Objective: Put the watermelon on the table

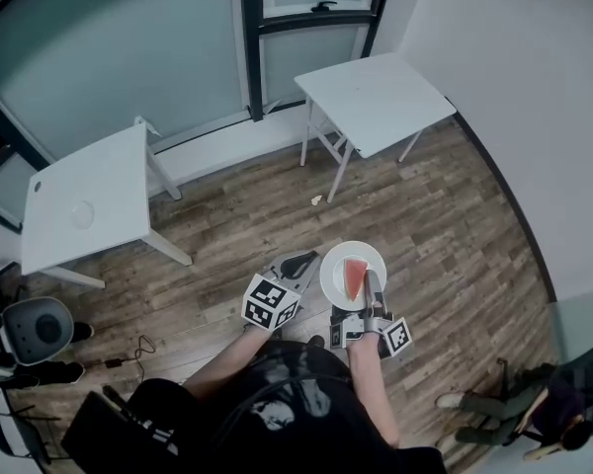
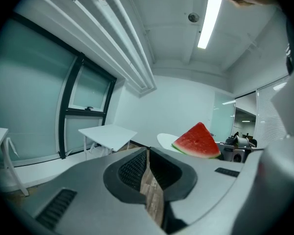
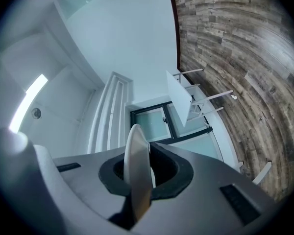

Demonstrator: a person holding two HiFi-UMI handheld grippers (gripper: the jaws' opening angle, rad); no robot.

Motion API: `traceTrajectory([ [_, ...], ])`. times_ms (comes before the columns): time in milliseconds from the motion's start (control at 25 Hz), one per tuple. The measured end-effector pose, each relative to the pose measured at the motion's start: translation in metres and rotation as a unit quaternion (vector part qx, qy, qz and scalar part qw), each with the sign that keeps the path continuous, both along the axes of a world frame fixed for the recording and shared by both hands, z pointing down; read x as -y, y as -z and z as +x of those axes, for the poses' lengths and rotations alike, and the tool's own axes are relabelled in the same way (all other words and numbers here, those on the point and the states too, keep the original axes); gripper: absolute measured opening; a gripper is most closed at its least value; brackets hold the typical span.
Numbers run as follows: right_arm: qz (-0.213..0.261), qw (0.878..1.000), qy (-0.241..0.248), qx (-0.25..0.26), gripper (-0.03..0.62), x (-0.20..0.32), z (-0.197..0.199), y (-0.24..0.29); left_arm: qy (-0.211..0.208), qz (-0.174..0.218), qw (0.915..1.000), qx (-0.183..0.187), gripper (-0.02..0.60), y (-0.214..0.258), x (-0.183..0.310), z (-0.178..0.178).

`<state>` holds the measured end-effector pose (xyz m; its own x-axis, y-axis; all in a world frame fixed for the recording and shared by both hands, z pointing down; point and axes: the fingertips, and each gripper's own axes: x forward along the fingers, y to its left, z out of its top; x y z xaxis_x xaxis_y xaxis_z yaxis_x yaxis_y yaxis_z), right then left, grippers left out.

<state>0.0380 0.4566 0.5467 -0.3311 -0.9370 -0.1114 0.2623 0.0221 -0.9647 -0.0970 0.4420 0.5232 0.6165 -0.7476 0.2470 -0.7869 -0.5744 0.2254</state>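
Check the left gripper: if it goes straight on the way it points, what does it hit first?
Nothing near, it seems. The shut left gripper aims just left of the plate and its watermelon slice. Farther on, probably the small white table ahead; depth is unclear.

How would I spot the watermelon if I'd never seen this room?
Find the person standing on the wooden floor, in front of two white tables. The right gripper pinches a round white plate, and the watermelon lies on it: a red wedge, the only bright thing there.
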Motion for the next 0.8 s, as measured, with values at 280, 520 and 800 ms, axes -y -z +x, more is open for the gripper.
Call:
traceTrajectory([
  [280, -0.008, 1.0, -0.006, 0.015, 0.032, 0.002, -0.03, -0.013, -0.006, -0.011, 0.9998, -0.014, 0.008, -0.01, 0.007, -0.035],
  [520, -0.042, 0.999, -0.003, 0.023, 0.032, 0.022, -0.035, -0.038, -0.012, -0.047, 0.9985, -0.023, 0.008, -0.034, 0.025, -0.035],
  [800, -0.039, 0.999, 0.006, 0.037, 0.032, 0.104, -0.027, -0.042, -0.012, -0.05, 0.9984, -0.023, 0.006, -0.035, 0.101, -0.022],
])
